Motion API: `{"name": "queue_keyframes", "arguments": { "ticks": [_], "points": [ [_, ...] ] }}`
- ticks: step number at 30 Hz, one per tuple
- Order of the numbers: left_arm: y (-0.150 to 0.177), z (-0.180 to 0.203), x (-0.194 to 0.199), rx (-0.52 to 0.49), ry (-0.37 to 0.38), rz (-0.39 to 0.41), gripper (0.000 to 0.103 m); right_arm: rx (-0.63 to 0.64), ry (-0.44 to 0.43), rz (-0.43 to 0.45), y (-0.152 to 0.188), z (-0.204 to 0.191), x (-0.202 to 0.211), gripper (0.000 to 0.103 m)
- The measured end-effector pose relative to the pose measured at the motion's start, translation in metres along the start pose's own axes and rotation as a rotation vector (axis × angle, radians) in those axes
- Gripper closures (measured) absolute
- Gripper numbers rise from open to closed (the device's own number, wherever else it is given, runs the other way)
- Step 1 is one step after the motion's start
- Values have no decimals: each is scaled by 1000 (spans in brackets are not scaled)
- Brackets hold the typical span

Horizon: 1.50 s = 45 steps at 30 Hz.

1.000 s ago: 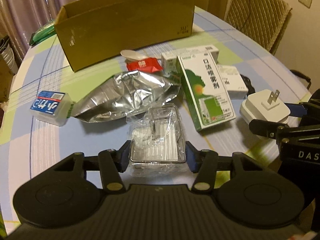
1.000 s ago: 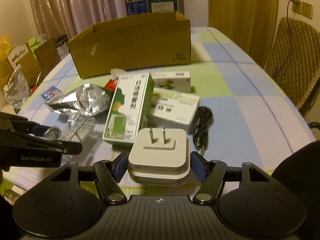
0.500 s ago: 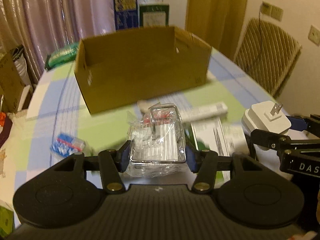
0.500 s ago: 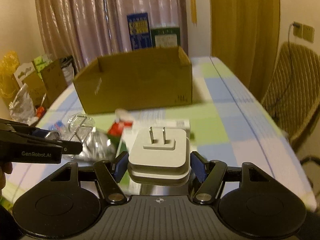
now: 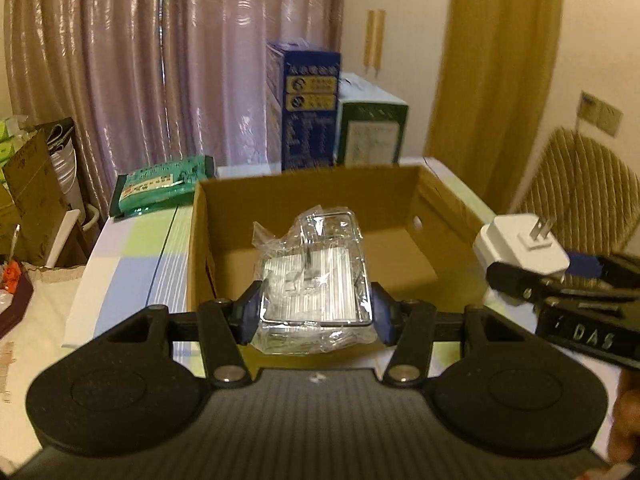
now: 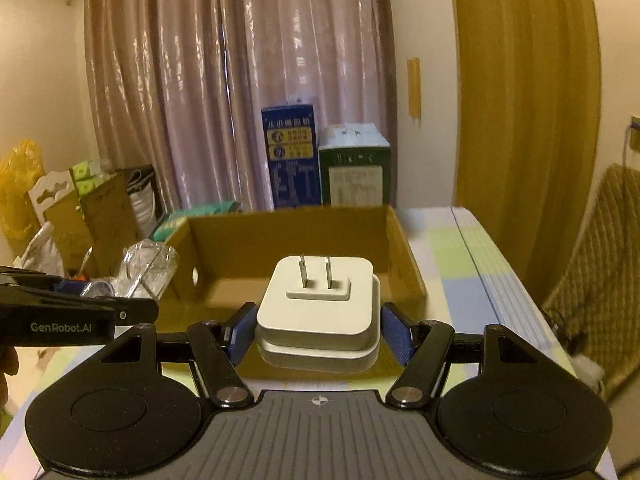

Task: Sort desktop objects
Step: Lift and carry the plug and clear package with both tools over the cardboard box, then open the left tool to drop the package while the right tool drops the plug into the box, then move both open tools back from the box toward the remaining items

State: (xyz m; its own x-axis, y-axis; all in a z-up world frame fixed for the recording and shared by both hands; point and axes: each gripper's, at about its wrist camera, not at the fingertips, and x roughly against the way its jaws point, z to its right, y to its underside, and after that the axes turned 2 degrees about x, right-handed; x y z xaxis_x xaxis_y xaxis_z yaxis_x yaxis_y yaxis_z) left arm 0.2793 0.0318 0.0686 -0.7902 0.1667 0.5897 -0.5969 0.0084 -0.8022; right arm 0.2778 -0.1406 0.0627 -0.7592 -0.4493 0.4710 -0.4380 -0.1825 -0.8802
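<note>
- Left tongs (image 5: 316, 312) clamp a clear wrapped case (image 5: 314, 280), held in the air in front of the open carton (image 5: 400, 184).
- Right tongs (image 6: 318, 330) grip a white plug (image 6: 318, 304), prongs up, also held before the carton on the table (image 6: 472, 264).

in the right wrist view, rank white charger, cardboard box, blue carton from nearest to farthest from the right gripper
1. white charger, clamped in the right gripper.
2. cardboard box, open, just beyond on the table.
3. blue carton, upright behind the box, by the curtain.
</note>
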Motion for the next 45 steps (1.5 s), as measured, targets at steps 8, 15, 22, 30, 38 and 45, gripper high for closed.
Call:
{"name": "queue_keyframes", "arguments": {
  "ticks": [8,15,22,30,38,45],
  "points": [
    [-15,-22,-44,70,-14,49,53,-18,25,35,-15,4,-62,39],
    [-6,-28,-63,82,-26,40,53,-27,31,26,-17,5,-94,39],
    [3,-36,-75,151,-32,43,50,-25,20,-8,-8,4,-112,39],
    [6,-41,-66,150,-59,76,47,-34,12,-4,-3,3,-114,39],
    [10,-41,-62,145,-53,74,43,-51,9,44,0,5,-112,5],
    [12,-34,-60,97,-68,73,36,-55,40,82,-4,13,-103,5]
  ]
}}
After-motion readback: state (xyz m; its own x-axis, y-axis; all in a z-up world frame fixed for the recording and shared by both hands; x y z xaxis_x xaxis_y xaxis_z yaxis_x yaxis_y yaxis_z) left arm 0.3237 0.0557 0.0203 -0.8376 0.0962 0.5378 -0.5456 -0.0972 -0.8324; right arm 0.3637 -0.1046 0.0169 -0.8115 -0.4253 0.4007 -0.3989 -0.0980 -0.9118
